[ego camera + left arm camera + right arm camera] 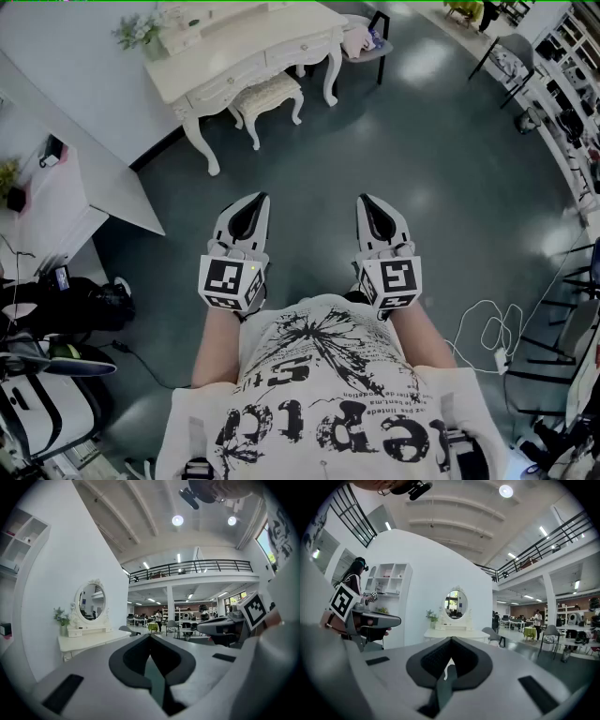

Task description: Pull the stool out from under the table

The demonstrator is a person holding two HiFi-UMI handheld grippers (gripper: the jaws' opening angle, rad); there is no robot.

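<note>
The grey-green floor [375, 141] took up most of the head view and lay between me and the furniture. A white wall [66, 75] ran along the far left. Against it stood the cream desk [234, 52] on curved legs, with an oval mirror [90, 603] on top. The stool [269, 94] was tucked under the desk's front edge between its legs, its padded seat partly showing, well apart from both tools. 1 grey chair [361, 42] stood at the desk's right end. A black bag [75, 305] lay on the floor to my left, a white cable [483, 333] looped on the floor to my right, and a small plant [141, 33] sat on the desk's left end.

I held my 2 tools side by side in front of my chest, both aimed toward the desk. The left tool [260, 198] had its jaws together at the tips, with nothing between them. The right tool [364, 200] was likewise closed and empty, touching nothing.
</note>
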